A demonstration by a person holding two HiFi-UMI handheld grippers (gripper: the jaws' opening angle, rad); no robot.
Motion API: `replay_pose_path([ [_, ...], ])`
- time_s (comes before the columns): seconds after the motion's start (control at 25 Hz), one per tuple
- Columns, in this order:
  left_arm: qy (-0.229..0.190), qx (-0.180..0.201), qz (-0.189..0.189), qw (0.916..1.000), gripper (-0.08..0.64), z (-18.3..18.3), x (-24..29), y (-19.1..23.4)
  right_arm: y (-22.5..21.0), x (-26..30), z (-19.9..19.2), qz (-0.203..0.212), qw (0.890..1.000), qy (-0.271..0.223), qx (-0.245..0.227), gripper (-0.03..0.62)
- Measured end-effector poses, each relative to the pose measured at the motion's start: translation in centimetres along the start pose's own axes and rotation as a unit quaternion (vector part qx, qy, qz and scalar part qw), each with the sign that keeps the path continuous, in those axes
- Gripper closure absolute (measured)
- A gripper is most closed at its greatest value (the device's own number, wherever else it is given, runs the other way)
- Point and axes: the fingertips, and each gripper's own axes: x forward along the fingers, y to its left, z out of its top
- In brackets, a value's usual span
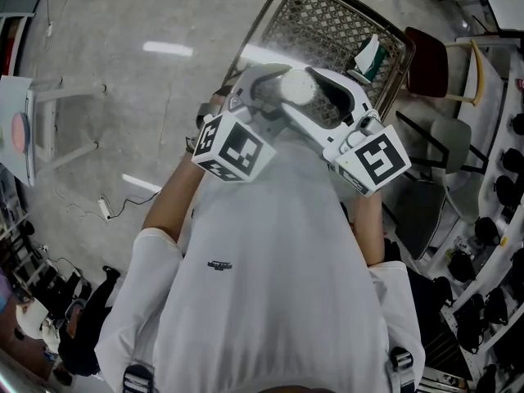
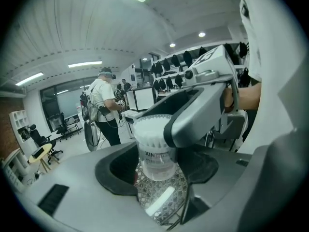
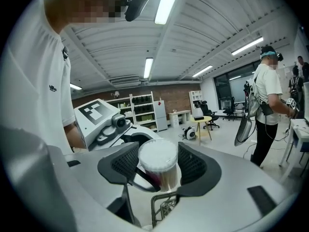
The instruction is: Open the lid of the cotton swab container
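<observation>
Both grippers are being held up at chest level, in the upper middle of the head view, meeting on the cotton swab container. The container is standing upright in the air between them, above a wire mesh basket that is filling the upper right of that frame. The left gripper is coming in from the lower left, its marker cube facing the camera. Its black fingers are closing on the lower, labelled part of the container, at the centre of the left gripper view. The right gripper is coming in from the lower right under its own cube. Its mesh-faced fingers are pressing on either side of the container's white top, at the lower centre of the right gripper view (one left finger is crossing in front of the container's lower left there). Cotton tips are showing white across the top; whether the lid is seated or loosened I cannot tell. A second person is standing at the right edge of the right gripper view. A green-and-white item is lying in the basket, just right of the grippers.
</observation>
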Motion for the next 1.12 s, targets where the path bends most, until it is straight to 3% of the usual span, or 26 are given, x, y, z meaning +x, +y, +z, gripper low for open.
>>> replay_pose_path([
  [0.4, -0.019, -0.009, -0.002, 0.9998, 0.321, 0.37, 0.11, -0.06, -0.23, -0.23, 0.09, 0.007, 0.999, 0.021, 0.024, 0.351],
  [1.12, -0.033, -0.017, -0.024, 0.9990, 0.336, 0.71, -0.32, -0.74, 0.03, -0.83, 0.15, 0.015, 0.998, 0.017, 0.059, 0.351],
])
